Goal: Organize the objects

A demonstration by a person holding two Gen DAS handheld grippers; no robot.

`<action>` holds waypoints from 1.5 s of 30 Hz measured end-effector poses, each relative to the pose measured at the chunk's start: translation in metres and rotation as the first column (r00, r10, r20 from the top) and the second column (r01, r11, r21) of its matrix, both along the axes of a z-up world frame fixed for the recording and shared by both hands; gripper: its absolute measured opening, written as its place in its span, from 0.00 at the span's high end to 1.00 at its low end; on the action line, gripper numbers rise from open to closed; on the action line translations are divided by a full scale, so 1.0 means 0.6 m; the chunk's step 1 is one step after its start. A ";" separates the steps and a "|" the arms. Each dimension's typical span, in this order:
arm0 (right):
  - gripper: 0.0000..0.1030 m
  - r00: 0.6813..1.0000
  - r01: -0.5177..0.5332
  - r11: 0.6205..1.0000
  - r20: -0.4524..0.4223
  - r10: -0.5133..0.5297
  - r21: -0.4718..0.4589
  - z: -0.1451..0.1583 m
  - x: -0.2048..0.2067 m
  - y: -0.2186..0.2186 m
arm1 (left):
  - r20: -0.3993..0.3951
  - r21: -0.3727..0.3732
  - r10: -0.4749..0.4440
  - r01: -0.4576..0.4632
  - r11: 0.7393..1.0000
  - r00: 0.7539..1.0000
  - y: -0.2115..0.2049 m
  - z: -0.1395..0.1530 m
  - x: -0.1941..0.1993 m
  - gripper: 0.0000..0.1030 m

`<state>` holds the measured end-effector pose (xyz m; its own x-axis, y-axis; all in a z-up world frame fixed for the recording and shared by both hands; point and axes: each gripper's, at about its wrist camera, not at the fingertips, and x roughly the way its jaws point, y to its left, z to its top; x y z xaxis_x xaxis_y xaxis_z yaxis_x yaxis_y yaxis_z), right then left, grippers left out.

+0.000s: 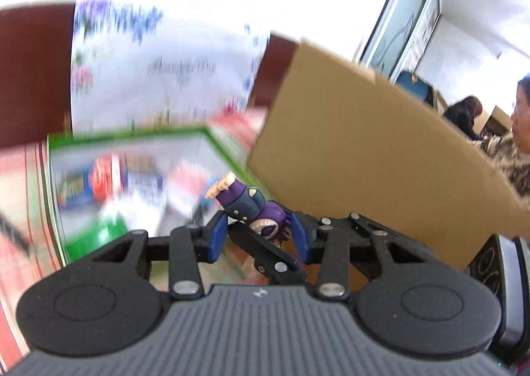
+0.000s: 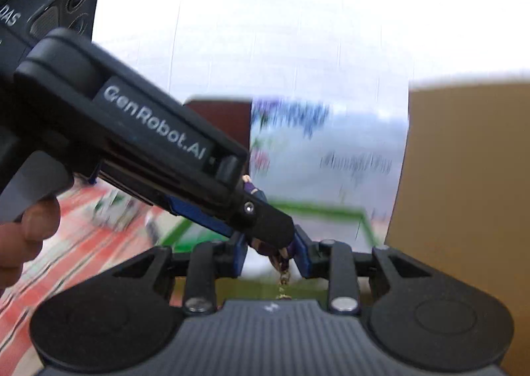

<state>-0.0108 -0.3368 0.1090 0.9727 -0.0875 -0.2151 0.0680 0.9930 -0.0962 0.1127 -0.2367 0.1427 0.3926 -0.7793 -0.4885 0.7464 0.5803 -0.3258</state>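
A small purple-haired toy figure (image 1: 246, 202) in dark clothes hangs upside down between the two grippers, in the air. My left gripper (image 1: 260, 237) stands around its head, with the right gripper's black fingertip (image 1: 265, 248) also between the blue pads. In the right wrist view the left gripper's finger (image 2: 265, 220) crosses from the left and covers most of the figure (image 2: 255, 188); my right gripper (image 2: 271, 255) closes on the figure's purple head, with a small chain (image 2: 283, 280) dangling below. Both views are motion-blurred.
A green-rimmed box (image 1: 132, 177) of colourful items lies below on a red-striped cloth (image 1: 20, 197). A tall cardboard box (image 1: 364, 150) stands at the right, also in the right wrist view (image 2: 463, 177). A white printed bag (image 1: 159, 71) stands behind. A person (image 1: 516, 144) sits at far right.
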 end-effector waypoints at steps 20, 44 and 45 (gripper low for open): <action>0.38 0.995 0.064 0.997 -0.076 -0.060 0.048 -0.101 0.149 -0.050 | 0.107 0.211 0.277 -0.294 0.932 0.955 -0.009 -0.078 0.134 0.51; 0.33 0.993 -0.011 0.991 -0.118 0.027 0.132 -0.037 0.103 0.125 | 0.260 0.243 0.484 -0.542 0.804 0.835 0.243 -0.078 0.045 0.46; 0.33 0.992 -0.020 0.991 -0.120 0.036 0.132 -0.033 0.106 0.136 | 0.263 0.243 0.494 -0.553 0.797 0.828 0.255 -0.078 0.046 0.46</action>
<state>0.0525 -0.2555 0.0891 0.9402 -0.0240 -0.3397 0.0356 0.9990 0.0279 0.1401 -0.0836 0.0957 0.7998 -0.2575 -0.5422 0.3268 0.9445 0.0334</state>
